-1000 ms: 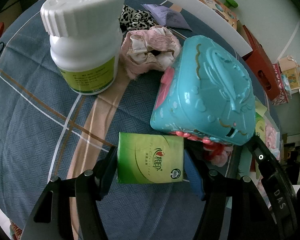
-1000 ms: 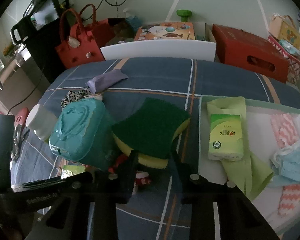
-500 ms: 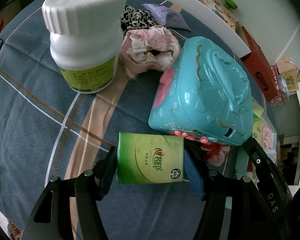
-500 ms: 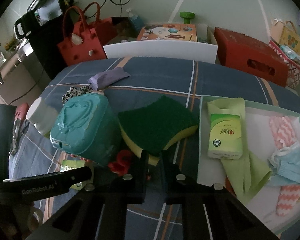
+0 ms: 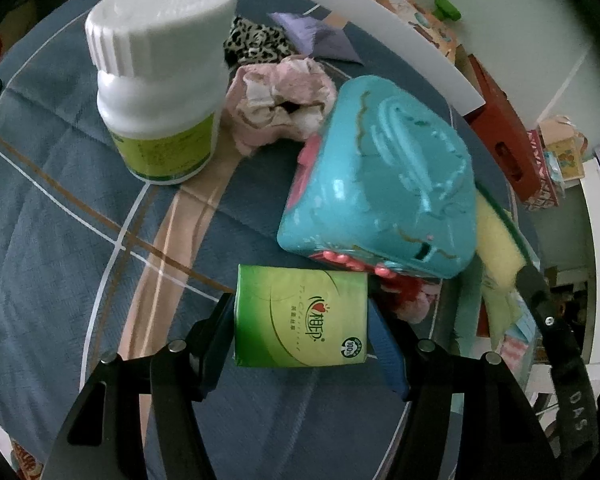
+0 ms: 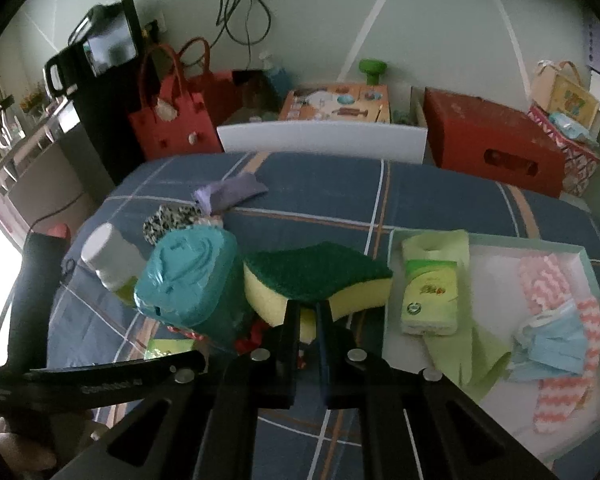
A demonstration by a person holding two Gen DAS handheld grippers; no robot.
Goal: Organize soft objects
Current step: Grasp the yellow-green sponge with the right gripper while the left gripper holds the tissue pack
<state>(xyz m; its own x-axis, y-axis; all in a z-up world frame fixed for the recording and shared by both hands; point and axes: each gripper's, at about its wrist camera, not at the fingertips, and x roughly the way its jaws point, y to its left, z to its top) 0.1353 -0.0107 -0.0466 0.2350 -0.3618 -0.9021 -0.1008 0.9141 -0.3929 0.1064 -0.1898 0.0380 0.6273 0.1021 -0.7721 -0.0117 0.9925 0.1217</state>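
My right gripper [image 6: 309, 312] is shut on the near edge of a yellow sponge with a green scrub top [image 6: 320, 278] and holds it lifted above the cloth, left of the tray [image 6: 580, 252]. The tray holds a green tissue pack [image 6: 430, 298], a green cloth [image 6: 472, 354], a blue face mask [image 6: 552, 346] and pink zigzag cloths [image 6: 540, 284]. My left gripper [image 5: 302, 316] has its fingers on both sides of a second green tissue pack [image 5: 300, 318] on the table. A pink scrunchie [image 5: 282, 100], a leopard-print cloth [image 5: 254, 42] and a purple cloth [image 5: 320, 36] lie beyond.
A teal plastic toy case [image 5: 384, 184] stands just beyond the left gripper, with a white pill bottle [image 5: 160, 76] to its left. A red toy [image 6: 256, 336] lies under the sponge. Boxes, a red bag [image 6: 172, 120] and a white board [image 6: 320, 142] stand beyond the table.
My right gripper closed on the sponge and lifted it off the table. My left gripper stayed around the tissue pack with only a slight shift.
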